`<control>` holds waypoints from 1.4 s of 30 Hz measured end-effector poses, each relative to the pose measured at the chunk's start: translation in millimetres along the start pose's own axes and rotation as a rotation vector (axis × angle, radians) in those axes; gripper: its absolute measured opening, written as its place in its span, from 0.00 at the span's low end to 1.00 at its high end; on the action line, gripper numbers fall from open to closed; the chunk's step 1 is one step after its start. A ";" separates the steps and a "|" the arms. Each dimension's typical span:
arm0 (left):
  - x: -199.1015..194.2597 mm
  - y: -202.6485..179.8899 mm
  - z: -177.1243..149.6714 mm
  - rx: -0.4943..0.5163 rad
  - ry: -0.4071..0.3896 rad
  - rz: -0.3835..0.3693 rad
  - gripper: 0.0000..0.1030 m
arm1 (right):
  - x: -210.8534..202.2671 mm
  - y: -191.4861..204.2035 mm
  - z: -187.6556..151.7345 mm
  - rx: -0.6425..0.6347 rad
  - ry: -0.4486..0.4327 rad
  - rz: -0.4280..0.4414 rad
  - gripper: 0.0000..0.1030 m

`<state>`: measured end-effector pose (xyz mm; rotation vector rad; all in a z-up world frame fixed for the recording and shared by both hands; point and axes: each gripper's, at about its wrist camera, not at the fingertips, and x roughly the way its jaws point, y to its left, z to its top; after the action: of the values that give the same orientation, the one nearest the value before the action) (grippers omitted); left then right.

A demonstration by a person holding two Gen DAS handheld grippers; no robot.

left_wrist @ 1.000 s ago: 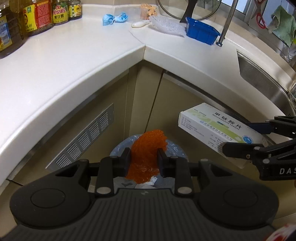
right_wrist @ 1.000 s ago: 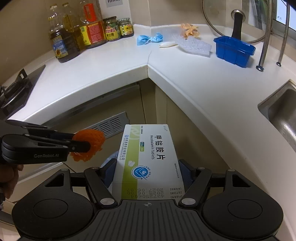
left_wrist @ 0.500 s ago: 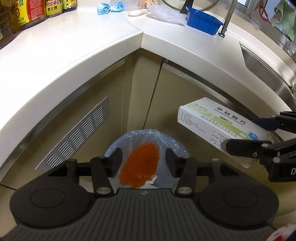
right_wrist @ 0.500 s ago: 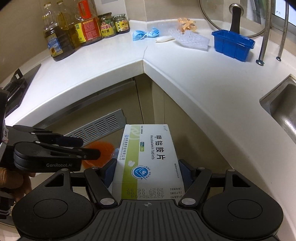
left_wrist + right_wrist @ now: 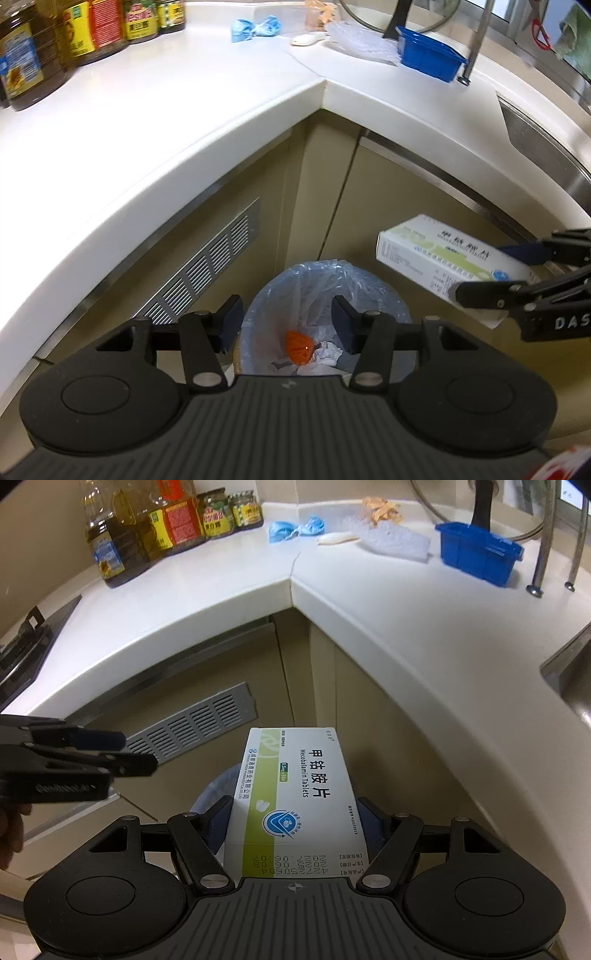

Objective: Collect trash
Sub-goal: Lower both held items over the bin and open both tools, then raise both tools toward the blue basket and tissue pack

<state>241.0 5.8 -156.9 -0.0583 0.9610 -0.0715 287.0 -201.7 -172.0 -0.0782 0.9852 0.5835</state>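
My left gripper (image 5: 286,319) is open and empty above a bin lined with a blue bag (image 5: 321,280) on the floor below the counter corner. An orange mesh ball (image 5: 298,347) lies in the bin among white crumpled paper. My right gripper (image 5: 293,823) is shut on a white and green medicine box (image 5: 295,794), held in the air. The box also shows in the left wrist view (image 5: 443,258), to the right of the bin and above its rim. The left gripper shows at the left of the right wrist view (image 5: 122,753).
A white corner countertop (image 5: 184,110) overhangs the bin. On it are oil bottles and jars (image 5: 166,528), a blue wrapper (image 5: 295,528), a clear plastic tray (image 5: 391,541), a blue basket (image 5: 480,554) and a sink (image 5: 543,147) at right. A vent grille (image 5: 207,262) is on the cabinet.
My left gripper opened and let go of the orange mesh ball, which fell into the bin. My right gripper kept its hold on the medicine box.
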 end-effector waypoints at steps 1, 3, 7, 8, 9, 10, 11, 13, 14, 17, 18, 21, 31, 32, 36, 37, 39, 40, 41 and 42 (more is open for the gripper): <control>-0.9 1.1 0.2 -0.004 -0.001 0.000 0.47 | 2.4 1.1 -0.5 -0.002 0.007 0.005 0.68; -2.0 2.8 0.0 -0.011 -0.002 0.002 0.47 | 7.2 3.2 -0.7 -0.006 0.016 0.014 0.68; -5.3 5.3 -0.1 -0.013 -0.006 0.002 0.47 | 16.3 4.8 0.8 0.010 0.019 0.041 0.68; -5.8 6.0 0.0 -0.016 -0.007 0.003 0.47 | 18.4 4.2 1.1 0.023 0.012 0.058 0.68; -5.7 5.7 0.6 -0.019 -0.007 0.005 0.47 | 20.8 3.7 1.4 0.038 0.007 0.077 0.68; -5.8 6.5 0.5 -0.020 -0.007 0.006 0.47 | 22.9 3.4 1.8 0.050 0.005 0.091 0.68; -6.0 7.2 0.5 -0.022 -0.007 0.008 0.47 | 24.0 3.2 2.3 0.057 0.000 0.097 0.69; -7.2 8.8 0.1 -0.024 -0.009 0.009 0.47 | 24.1 3.5 3.4 0.058 -0.004 0.096 0.69; -7.6 9.5 -0.2 -0.026 -0.010 0.008 0.47 | 23.7 3.8 3.8 0.057 -0.004 0.092 0.69; -8.9 11.5 -0.5 -0.032 -0.013 0.006 0.47 | 21.6 4.8 4.4 0.052 -0.002 0.082 0.69; -9.4 11.8 -0.6 -0.032 -0.015 0.005 0.47 | 21.0 4.9 4.7 0.053 0.000 0.077 0.69; -10.4 12.1 -0.1 -0.030 -0.021 -0.003 0.47 | 18.7 5.1 5.4 0.058 -0.001 0.069 0.69; -22.5 11.7 7.2 -0.021 -0.061 -0.029 0.47 | 4.0 10.4 8.6 0.058 -0.037 0.042 0.69; -24.6 12.1 8.4 -0.021 -0.067 -0.031 0.47 | 0.7 10.6 9.4 0.063 -0.045 0.040 0.69; -33.3 15.3 13.8 -0.021 -0.093 -0.037 0.47 | -13.9 10.8 15.3 0.078 -0.089 0.023 0.69; -35.6 15.9 15.6 -0.021 -0.100 -0.039 0.47 | -18.2 10.6 16.9 0.081 -0.101 0.018 0.69; -39.2 16.5 20.0 -0.020 -0.114 -0.042 0.47 | -27.7 10.6 20.6 0.086 -0.129 0.008 0.69; -41.5 17.0 22.2 -0.019 -0.121 -0.044 0.47 | -32.7 10.1 22.8 0.090 -0.143 -0.002 0.69; -43.8 17.2 25.0 -0.016 -0.129 -0.047 0.47 | -37.8 9.3 25.0 0.096 -0.157 -0.011 0.69; -45.6 17.1 27.8 -0.012 -0.136 -0.048 0.47 | -43.0 8.6 27.4 0.104 -0.172 -0.016 0.69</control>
<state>238.3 27.2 -105.1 -0.0967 0.8241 -0.1049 285.9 -204.1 -120.4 0.0554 0.8453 0.5147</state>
